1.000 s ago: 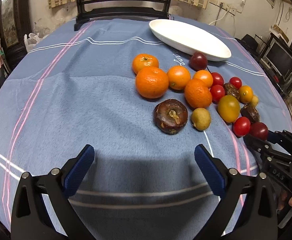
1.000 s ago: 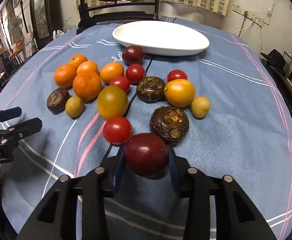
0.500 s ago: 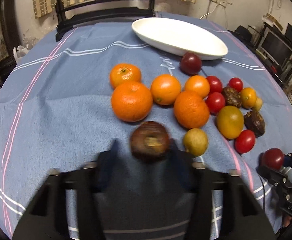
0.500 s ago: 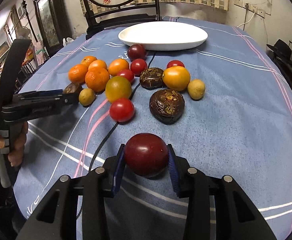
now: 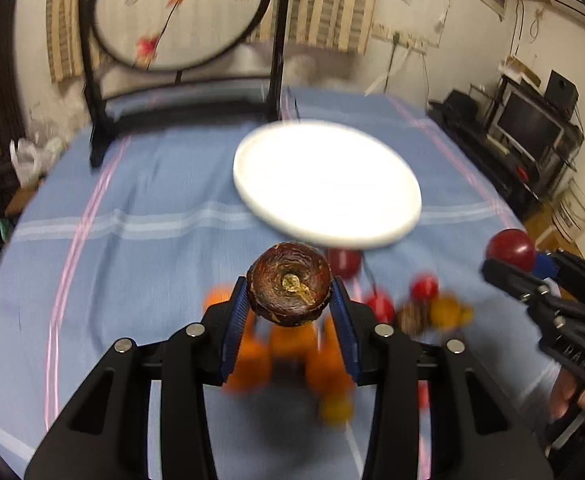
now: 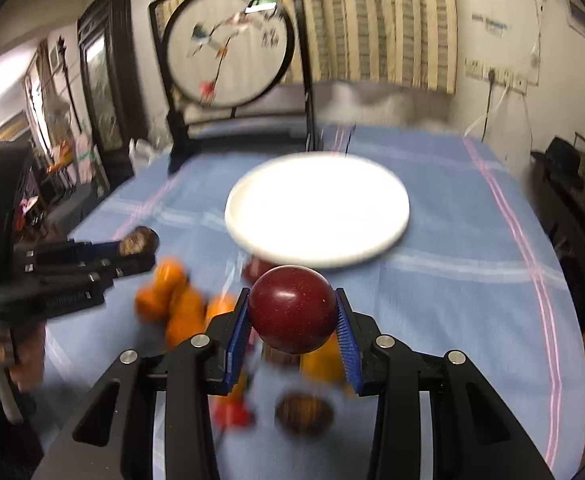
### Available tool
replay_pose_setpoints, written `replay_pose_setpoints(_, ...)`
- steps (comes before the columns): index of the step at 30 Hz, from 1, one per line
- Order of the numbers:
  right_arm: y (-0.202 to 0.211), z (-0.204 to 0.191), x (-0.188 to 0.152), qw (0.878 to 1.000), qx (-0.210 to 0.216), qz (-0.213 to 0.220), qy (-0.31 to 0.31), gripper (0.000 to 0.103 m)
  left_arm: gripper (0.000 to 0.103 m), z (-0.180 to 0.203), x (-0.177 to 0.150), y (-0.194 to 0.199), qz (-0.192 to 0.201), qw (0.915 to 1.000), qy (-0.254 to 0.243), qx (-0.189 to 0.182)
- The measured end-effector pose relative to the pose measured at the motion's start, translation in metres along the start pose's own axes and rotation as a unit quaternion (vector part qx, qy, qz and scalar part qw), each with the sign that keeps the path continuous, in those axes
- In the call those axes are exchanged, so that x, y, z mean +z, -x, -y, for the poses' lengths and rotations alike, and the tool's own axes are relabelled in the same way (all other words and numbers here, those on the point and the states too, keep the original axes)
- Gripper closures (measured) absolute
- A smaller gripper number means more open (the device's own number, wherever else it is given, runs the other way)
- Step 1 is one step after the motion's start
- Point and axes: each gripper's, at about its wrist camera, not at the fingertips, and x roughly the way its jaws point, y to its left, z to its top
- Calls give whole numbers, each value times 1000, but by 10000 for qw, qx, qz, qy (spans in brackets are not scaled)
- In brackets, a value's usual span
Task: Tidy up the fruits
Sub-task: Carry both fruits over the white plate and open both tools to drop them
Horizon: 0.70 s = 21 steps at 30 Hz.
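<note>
My left gripper [image 5: 290, 300] is shut on a wrinkled dark brown fruit [image 5: 289, 282] and holds it in the air above the pile. My right gripper [image 6: 292, 320] is shut on a round dark red fruit [image 6: 292, 308], also lifted; it shows at the right of the left wrist view [image 5: 510, 249]. The white plate [image 5: 326, 184] lies on the blue cloth beyond both grippers, also in the right wrist view [image 6: 316, 210]. Blurred oranges [image 5: 252, 360] and red tomatoes [image 5: 380, 306] lie below the grippers.
A black round-framed screen [image 5: 180, 16] stands at the table's far edge behind the plate. The blue striped tablecloth [image 5: 132, 220] covers the table. A television and shelves [image 5: 532, 128] stand off the table's right side.
My left gripper closed on the brown fruit and lifted it. Both grippers rose and moved forward toward the plate, each carrying its fruit.
</note>
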Motion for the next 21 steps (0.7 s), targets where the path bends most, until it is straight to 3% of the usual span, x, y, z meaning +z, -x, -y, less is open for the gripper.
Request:
replay_pose_setpoints(2,-27,4,13,9999,-141,1,-52,63,63,2,23,-21,41,9999,-5,99)
replay_pose_setpoints(5,-79,17,25,9983,-135,-472,-329,62,63,-2,48,-77,-364,9988,305,87)
replay_pose_setpoints(9,-115,20,28,9958,-226,-843,-258,62,63,-7,52,-118,-691,9965,476,-38)
replay_pose_setpoints(12,-131,20,26,9930,-249,-1139,-184,61,62,-2,56,-127,-593,9978,291,50)
replay_pose_setpoints(13,-135,20,26,9927,-242,-1170,-187,60,57,-3,57,-131,-677,9971,358,4)
replay_pose_setpoints(14,-136,20,26,9928,-241,-1163,-175,51,52,-4,57,-134,-720,9964,442,-54)
replay_pose_setpoints(16,-132,18,26,9939,-363,-1035,-68,41,33,-4,58,-131,-587,9971,469,-111)
replay_pose_setpoints(18,-124,18,26,9948,-363,-953,-28,41,26,-1,57,-121,-409,9985,359,56)
replay_pose_setpoints(21,-102,20,19,9956,-202,-905,-127,41,22,3,50,-99,-287,9993,221,-11)
